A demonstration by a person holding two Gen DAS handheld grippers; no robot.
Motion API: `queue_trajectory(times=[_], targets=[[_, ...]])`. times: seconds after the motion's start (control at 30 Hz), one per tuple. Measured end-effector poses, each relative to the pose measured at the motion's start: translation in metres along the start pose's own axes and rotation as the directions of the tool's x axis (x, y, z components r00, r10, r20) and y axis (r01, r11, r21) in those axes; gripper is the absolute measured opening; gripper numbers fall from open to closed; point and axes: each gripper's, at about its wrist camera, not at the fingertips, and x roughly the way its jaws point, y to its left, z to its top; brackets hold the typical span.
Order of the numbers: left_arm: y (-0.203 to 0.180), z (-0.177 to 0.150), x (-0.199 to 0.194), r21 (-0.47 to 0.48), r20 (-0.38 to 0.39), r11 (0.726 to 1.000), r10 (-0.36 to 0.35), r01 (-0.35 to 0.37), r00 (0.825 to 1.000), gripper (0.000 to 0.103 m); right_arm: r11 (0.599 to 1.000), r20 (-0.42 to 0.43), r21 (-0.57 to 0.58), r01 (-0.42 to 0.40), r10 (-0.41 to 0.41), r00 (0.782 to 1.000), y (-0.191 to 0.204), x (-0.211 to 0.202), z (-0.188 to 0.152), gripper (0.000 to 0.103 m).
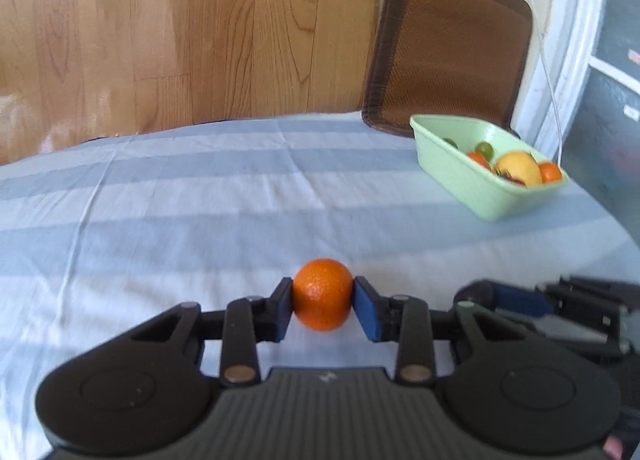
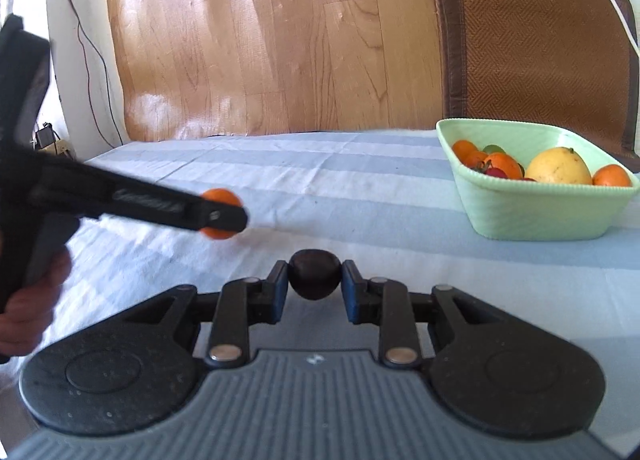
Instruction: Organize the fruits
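Observation:
My left gripper (image 1: 323, 302) is shut on an orange mandarin (image 1: 323, 292) and holds it above the striped cloth; it also shows in the right wrist view (image 2: 224, 216), where the mandarin (image 2: 218, 197) is partly hidden by a finger. My right gripper (image 2: 314, 282) is shut on a dark round fruit (image 2: 313, 274). A pale green bowl (image 1: 452, 164) stands at the far right and holds a yellow fruit (image 1: 518, 168), mandarins and a green grape; it also shows in the right wrist view (image 2: 520, 216).
A blue and white striped cloth (image 1: 200, 200) covers the table. A brown woven chair back (image 2: 536, 44) stands behind the bowl. Wood-pattern flooring leans behind the table. The right gripper shows at the right edge of the left wrist view (image 1: 560, 300).

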Motion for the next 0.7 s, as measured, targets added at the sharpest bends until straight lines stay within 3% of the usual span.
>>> queue_trajectory(times=[0.23,0.33,0.7], targets=[[-0.016,-0.022,-0.008,0.052,0.040,0.995,0.082,-0.084,0.996,0.034,0.997,-0.014,-0.070,0.036,-0.037,0.999,0.014,-0.010,-0.011,0.032],[-0.014,-0.025,-0.004,0.017,0.047,0.995,0.093,-0.094,0.995,0.034,0.995,-0.015,-0.084,0.048,-0.050,0.999,0.015,-0.009,-0.011,0.032],[-0.020,-0.033,-0.005,0.042,0.091,0.991,0.125,-0.129,0.988,0.037,0.989,-0.015,-0.124,0.077,-0.079,0.997,0.022,-0.006,-0.012,0.033]])
